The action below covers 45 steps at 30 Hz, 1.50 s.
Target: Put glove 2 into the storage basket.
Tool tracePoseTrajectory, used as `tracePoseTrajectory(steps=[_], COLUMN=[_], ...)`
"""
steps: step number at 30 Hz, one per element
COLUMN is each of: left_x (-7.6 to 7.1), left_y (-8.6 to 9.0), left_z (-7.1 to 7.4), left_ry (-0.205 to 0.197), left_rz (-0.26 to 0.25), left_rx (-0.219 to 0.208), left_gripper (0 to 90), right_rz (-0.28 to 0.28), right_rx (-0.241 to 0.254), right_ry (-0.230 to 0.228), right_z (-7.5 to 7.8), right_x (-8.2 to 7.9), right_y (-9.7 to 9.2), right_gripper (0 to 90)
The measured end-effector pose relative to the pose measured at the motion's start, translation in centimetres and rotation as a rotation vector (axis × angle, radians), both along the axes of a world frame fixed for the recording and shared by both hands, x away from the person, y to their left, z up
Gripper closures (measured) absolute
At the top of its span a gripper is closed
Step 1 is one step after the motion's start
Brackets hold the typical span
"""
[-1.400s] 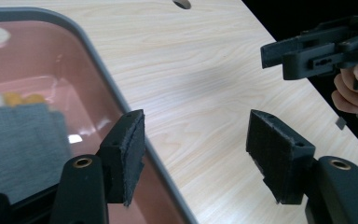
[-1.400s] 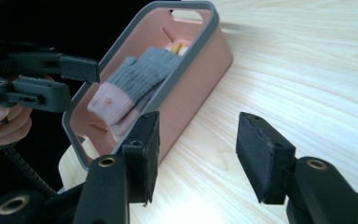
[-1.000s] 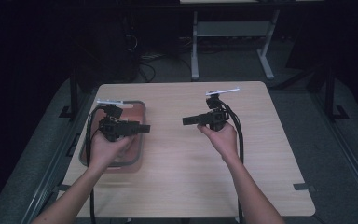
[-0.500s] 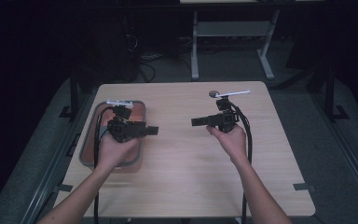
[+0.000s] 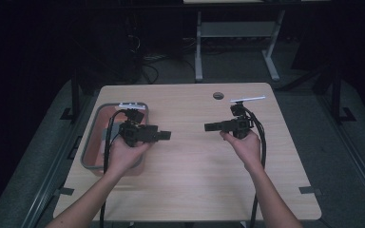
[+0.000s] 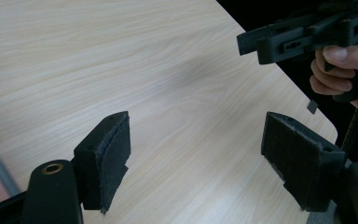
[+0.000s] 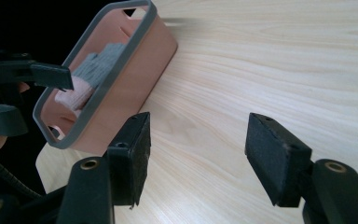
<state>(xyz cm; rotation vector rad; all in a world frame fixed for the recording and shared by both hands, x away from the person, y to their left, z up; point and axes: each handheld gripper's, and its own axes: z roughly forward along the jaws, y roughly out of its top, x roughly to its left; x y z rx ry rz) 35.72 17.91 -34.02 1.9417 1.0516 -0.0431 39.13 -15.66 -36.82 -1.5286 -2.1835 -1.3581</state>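
Between steps, by the look of it: both grippers empty over the bare wooden table [image 5: 190,175], jaws facing each other across the middle. Left gripper [image 5: 165,135] wide apart, just been opening; right gripper [image 5: 208,127] likewise, nothing between the pads. Grey folded cloth [image 7: 98,65] inside the pink bin [image 5: 89,142] at the left edge, under the left hand. Next, likely: turning the left wrist down into the bin; forearms level, well apart

Tray [image 5: 89,142] sits at the bench [image 5: 195,180] 9 o'clock edge with folded cloths [image 7: 93,70] in it; left gripper [image 5: 164,136] over its 3 o'clock rim, right gripper [image 5: 209,127] well apart toward 3 o'clock, fingers facing across bare bench centre.
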Motion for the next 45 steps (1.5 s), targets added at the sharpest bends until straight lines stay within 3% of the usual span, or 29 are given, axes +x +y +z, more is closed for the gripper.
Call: tracePoseTrajectory(steps=[18, 26, 40, 45], left_x=[-1.6, -2.3, -4.0, -4.6], left_y=[-3.6, -4.3, -5.9, -6.4], left_z=[-1.5, -2.4, -4.4, -5.1], left_ry=[-0.006, 0.0, -0.01, -0.001], left_rz=[-0.091, -0.117, -0.17, -0.214], left_rx=[0.005, -0.002, -0.019, -0.02], left_gripper=[24.3, 24.1, 23.7, 23.9], right_rz=[-0.052, -0.077, -0.063, -0.07], right_rx=[-0.012, -0.013, -0.039, -0.045], right_ry=[0.027, 0.043, 0.049, 0.066], right_z=[-2.3, -3.0, -4.5, -5.4], right_x=[-1.3, -1.9, -3.1, -3.7], right_y=[-3.1, -4.4, -5.6, -6.2], right_gripper=[38.0, 36.7, 35.4, 35.3])
